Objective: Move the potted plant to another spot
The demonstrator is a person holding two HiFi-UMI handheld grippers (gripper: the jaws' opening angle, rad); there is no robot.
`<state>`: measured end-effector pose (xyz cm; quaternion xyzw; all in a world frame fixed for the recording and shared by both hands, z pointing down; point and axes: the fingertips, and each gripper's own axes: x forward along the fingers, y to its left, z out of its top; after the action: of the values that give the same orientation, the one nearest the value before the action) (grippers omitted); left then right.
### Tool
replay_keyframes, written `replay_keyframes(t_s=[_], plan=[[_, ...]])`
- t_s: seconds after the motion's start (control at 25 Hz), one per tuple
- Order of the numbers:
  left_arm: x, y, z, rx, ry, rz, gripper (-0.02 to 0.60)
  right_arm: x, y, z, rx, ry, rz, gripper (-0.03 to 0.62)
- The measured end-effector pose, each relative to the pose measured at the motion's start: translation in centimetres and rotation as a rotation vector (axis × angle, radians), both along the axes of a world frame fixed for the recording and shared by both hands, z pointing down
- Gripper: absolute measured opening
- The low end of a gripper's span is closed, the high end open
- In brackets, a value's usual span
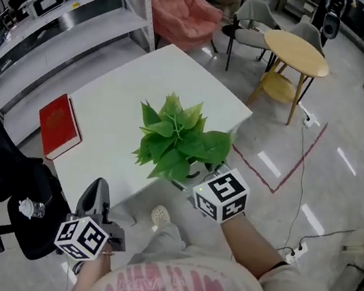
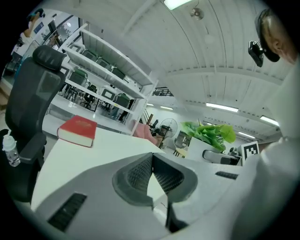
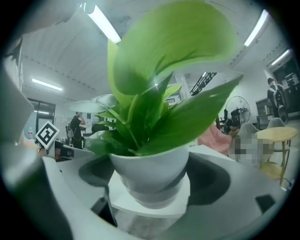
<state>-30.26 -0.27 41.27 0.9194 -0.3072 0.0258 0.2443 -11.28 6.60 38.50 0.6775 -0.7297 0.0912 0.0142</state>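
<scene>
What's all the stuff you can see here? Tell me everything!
potted plant: one, green leaves, white pot, table's near edge
table: one, white, middle
book: one, red, table's left side
office chair: one, black, left of table
bottle: one, clear, on office chair
armchair: one, pink, beyond table
round table: one, wooden, far right
shelves: one unit, white, far left
left gripper: one, grey fingers together, empty
right gripper: one, fingers around the pot

White square table (image 1: 144, 80), top mostly bare. Red book (image 1: 59, 125) flat near the left edge. Potted plant (image 1: 179, 141) at the near corner, well apart from the book; resting or lifted, hard to tell
</scene>
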Motion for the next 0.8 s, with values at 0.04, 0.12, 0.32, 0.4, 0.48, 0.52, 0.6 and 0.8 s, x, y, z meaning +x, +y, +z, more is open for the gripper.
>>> replay_keyframes(t_s=[0.04,0.12,0.32,0.4,0.48,0.52,0.6,0.8], plan=[[0.8,0.4,-0.6,0.007,0.011,0.013,0.002,0.8,0.6,-0.7,0.005,0.005,0.012,0.495],[2.0,1.1,-1.6,0.02,0.02,0.042,0.002,2.6,1.7,-1.9,0.014,0.007,0.037,0.495],[4.4,0.3,-3.4,0.065,0.024,0.062,0.002,7.1,2.8,-4.1,0.047,0.015,0.101,0.495],[5.3,-1.1,-4.1,0.094,0.03,0.041,0.002,8.9,2.5,-4.4,0.053,0.023,0.118,0.495],[6.3,-2.2,-4.2,0.088,0.046,0.029,0.003,10.8,2.3,-4.3,0.046,0.025,0.135,0.495],[7.0,-2.6,-4.1,0.077,0.052,0.026,0.002,11.8,2.3,-4.3,0.039,0.022,0.145,0.495],[8.9,-3.6,-4.0,0.061,0.062,0.026,0.003,13.9,2.2,-4.3,0.029,0.018,0.163,0.495],[16.6,-6.7,-5.4,0.035,0.11,0.069,0.003,19.9,0.8,-5.4,-0.005,0.021,0.187,0.495]])
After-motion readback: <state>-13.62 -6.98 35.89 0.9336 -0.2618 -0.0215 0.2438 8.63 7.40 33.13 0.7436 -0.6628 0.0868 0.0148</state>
